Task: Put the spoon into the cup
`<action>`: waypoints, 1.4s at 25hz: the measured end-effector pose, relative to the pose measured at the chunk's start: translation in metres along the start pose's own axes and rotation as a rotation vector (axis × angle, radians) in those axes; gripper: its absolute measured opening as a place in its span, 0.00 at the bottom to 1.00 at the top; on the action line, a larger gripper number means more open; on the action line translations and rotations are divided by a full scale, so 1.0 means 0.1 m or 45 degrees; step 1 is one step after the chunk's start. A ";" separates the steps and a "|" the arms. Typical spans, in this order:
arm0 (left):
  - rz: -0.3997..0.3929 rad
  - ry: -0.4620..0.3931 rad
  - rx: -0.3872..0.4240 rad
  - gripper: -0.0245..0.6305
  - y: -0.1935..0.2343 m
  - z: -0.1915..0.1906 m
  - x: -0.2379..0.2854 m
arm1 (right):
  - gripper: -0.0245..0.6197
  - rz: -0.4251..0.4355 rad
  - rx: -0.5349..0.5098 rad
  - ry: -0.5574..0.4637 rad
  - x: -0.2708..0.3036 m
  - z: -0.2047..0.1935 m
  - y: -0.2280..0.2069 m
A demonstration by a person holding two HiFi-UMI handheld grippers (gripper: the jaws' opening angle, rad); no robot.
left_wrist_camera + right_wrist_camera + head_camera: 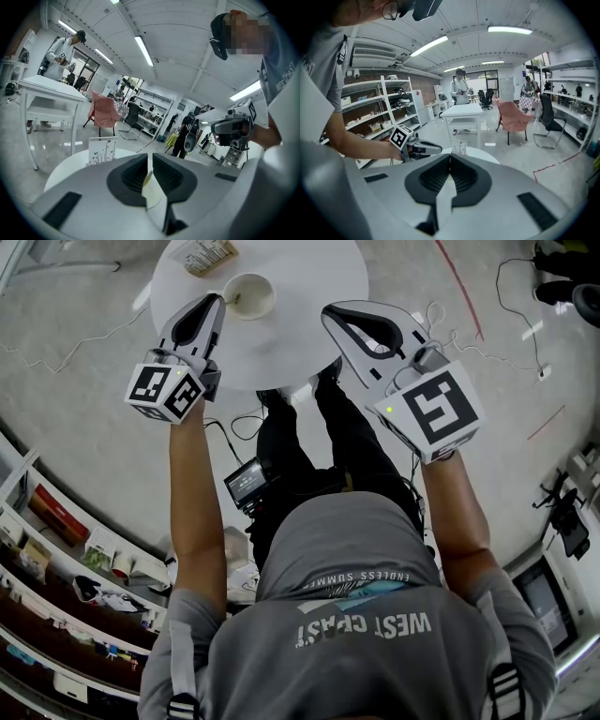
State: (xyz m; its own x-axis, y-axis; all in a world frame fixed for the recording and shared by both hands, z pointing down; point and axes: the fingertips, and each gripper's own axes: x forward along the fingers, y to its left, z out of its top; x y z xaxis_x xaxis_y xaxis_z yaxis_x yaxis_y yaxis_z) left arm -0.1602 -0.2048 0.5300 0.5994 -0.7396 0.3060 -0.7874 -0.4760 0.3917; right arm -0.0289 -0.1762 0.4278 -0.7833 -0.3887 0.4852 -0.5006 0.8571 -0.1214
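Note:
A cream cup (255,296) stands on the round white table (309,277). A thin yellowish spoon (234,299) shows at the cup's left rim. My left gripper (218,300) has its tips right at that rim. In the left gripper view its jaws stand almost together, with the yellowish spoon (147,179) pinched between them. My right gripper (329,311) hovers over the table's near edge, right of the cup. Its jaws meet with nothing between them (450,156). Each gripper view shows the other gripper: the right gripper (232,126) and the left gripper (423,149).
A printed card stand (206,254) sits on the table behind the cup. Cables (56,357) trail over the grey floor, and a red tape line (459,287) runs at the right. Shelves (56,559) line the lower left. Other people, tables and chairs stand further off.

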 end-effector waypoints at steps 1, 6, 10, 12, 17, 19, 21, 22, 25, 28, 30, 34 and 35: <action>0.000 -0.002 0.003 0.07 -0.01 0.01 0.00 | 0.04 -0.002 -0.002 -0.001 -0.01 0.00 0.00; -0.004 -0.004 0.024 0.07 -0.09 0.09 -0.06 | 0.04 -0.007 -0.021 -0.014 -0.08 0.07 0.02; 0.002 -0.015 0.054 0.07 -0.12 0.23 -0.13 | 0.04 -0.029 0.018 -0.009 -0.11 0.17 0.02; 0.004 -0.025 0.069 0.07 -0.15 0.31 -0.17 | 0.04 -0.036 0.014 -0.013 -0.15 0.23 0.02; 0.018 -0.056 0.121 0.07 -0.25 0.51 -0.32 | 0.04 -0.043 -0.024 -0.055 -0.23 0.40 0.05; 0.028 -0.074 0.143 0.07 -0.28 0.61 -0.40 | 0.04 -0.041 -0.049 -0.080 -0.25 0.49 0.07; 0.039 -0.098 0.165 0.07 -0.33 0.71 -0.49 | 0.04 -0.035 -0.079 -0.114 -0.29 0.59 0.10; 0.044 -0.112 0.176 0.07 -0.36 0.76 -0.54 | 0.04 -0.037 -0.074 -0.118 -0.31 0.62 0.12; 0.052 -0.153 0.216 0.06 -0.48 0.93 -0.72 | 0.04 -0.033 -0.066 -0.139 -0.38 0.71 0.19; 0.057 -0.198 0.263 0.04 -0.61 1.11 -0.94 | 0.04 -0.020 -0.050 -0.151 -0.47 0.78 0.28; 0.059 -0.227 0.296 0.04 -0.71 1.22 -1.10 | 0.04 -0.003 -0.072 -0.170 -0.53 0.86 0.36; 0.050 -0.271 0.372 0.04 -0.95 1.40 -1.40 | 0.04 0.030 -0.129 -0.233 -0.72 0.98 0.56; 0.047 -0.277 0.394 0.04 -1.02 1.43 -1.47 | 0.04 0.037 -0.142 -0.252 -0.77 1.01 0.60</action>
State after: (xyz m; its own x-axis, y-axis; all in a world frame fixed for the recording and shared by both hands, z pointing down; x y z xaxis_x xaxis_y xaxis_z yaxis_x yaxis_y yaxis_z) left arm -0.1884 -0.1158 0.3206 0.5512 -0.8270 0.1106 -0.8342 -0.5435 0.0932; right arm -0.0360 -0.1289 0.2960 -0.8594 -0.4123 0.3025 -0.4412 0.8969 -0.0310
